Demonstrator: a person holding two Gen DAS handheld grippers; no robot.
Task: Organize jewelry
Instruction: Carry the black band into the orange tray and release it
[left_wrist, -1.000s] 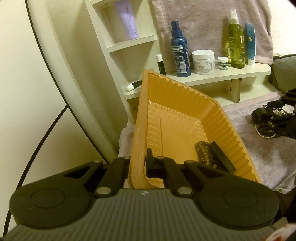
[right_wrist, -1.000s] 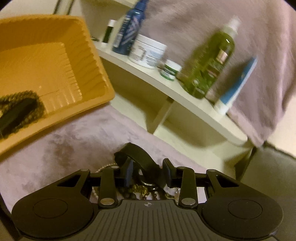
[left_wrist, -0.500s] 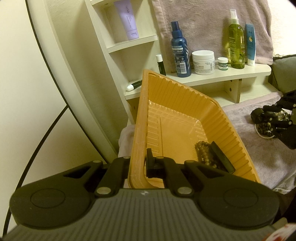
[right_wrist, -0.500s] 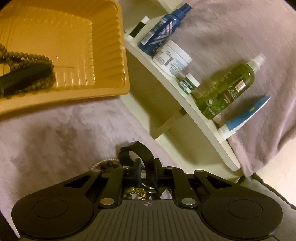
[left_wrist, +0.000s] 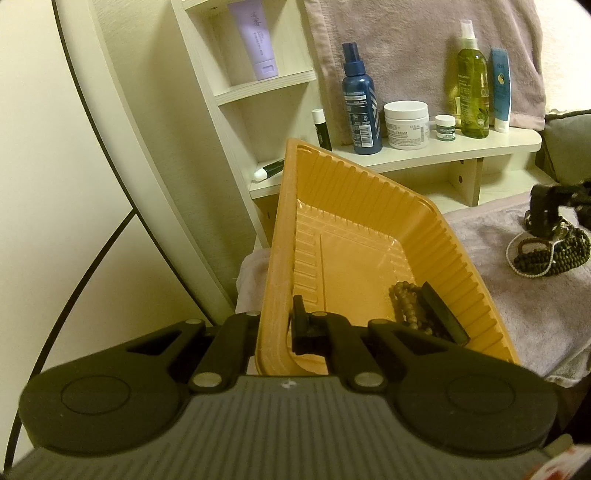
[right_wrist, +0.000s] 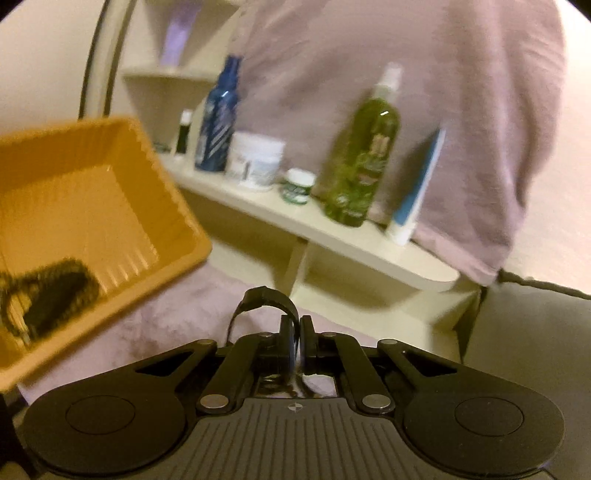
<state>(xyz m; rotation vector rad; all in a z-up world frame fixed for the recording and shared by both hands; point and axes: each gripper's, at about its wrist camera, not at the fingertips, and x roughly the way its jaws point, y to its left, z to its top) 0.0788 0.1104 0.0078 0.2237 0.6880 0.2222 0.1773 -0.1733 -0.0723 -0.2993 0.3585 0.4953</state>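
Two grippers grip: left gripper (left_wrist: 275, 325) pinches the orange tray (left_wrist: 436, 236) by its near rim, tilted; right gripper (right_wrist: 295, 341) has just closed on a black band (right_wrist: 271, 297). Remaining beads (left_wrist: 546, 254) lie right, on open towel (left_wrist: 532, 317). Jar (left_wrist: 406, 123) reads "CREAM".

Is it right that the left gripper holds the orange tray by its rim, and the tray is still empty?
Not quite. The left gripper does clamp the orange tray by its rim, but the tray is not empty: the left wrist view shows a brown bead bracelet and a black bar-shaped item lying inside it.
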